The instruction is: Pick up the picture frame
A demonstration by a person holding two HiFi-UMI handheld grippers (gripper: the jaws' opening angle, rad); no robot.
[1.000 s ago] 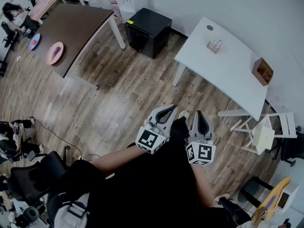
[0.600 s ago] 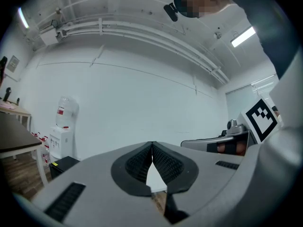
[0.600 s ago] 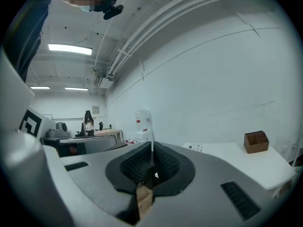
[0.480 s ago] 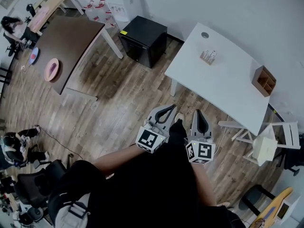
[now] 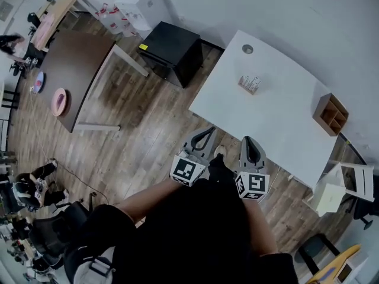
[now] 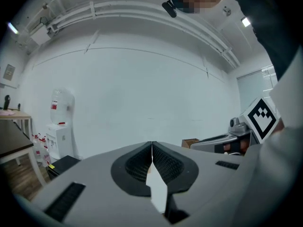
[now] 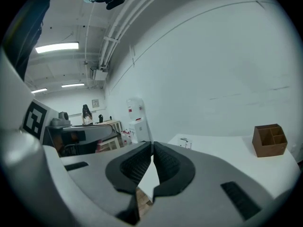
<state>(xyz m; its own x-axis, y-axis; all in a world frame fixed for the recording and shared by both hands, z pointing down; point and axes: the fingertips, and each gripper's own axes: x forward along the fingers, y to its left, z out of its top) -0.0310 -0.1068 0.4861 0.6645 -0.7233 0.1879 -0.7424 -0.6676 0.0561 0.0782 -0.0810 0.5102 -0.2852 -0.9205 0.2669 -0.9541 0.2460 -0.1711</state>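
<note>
Holding left tongs (image 5: 208, 132) and right tongs (image 5: 248, 142) pressed together, nothing between. Spotting what looks like the picture frame (image 5: 249, 83) on the white table (image 5: 278, 120), far off, straight beyond the right tongs, so nearer that hand. Cannot tell its long axis.

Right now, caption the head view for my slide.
Left gripper and right gripper, shut and empty, point toward a white table holding a picture frame and a wooden organizer.

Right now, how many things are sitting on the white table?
2. A small picture frame stands near the middle of the white table. A brown box sits near its right end. I can't see anything else hiding there.
</note>
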